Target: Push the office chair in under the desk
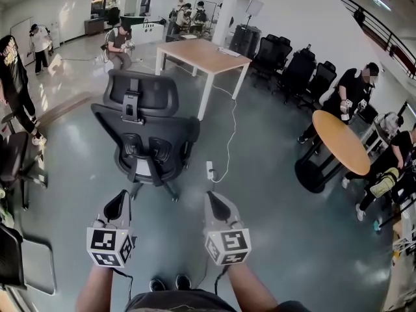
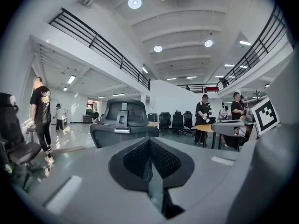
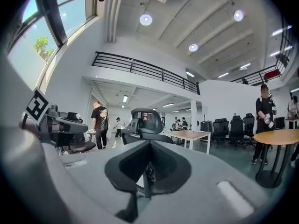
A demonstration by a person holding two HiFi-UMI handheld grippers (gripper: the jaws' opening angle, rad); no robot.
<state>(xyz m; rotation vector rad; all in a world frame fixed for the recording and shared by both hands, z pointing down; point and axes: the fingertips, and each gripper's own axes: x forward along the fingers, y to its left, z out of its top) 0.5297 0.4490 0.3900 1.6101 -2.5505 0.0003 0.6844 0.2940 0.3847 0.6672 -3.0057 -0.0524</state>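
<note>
A black mesh office chair stands on the grey floor with its back and headrest toward me. Beyond it is a wooden-topped desk with white legs. My left gripper and right gripper are held side by side, short of the chair and not touching it. Both are shut with nothing between the jaws. From the left gripper view the chair shows straight ahead past that gripper's tips. The right gripper view has the chair and the desk beyond its own tips.
A white power strip and cable lie on the floor right of the chair. A round wooden table stands at the right with people near it. Black chairs line the far wall. Another chair and a person are at the left.
</note>
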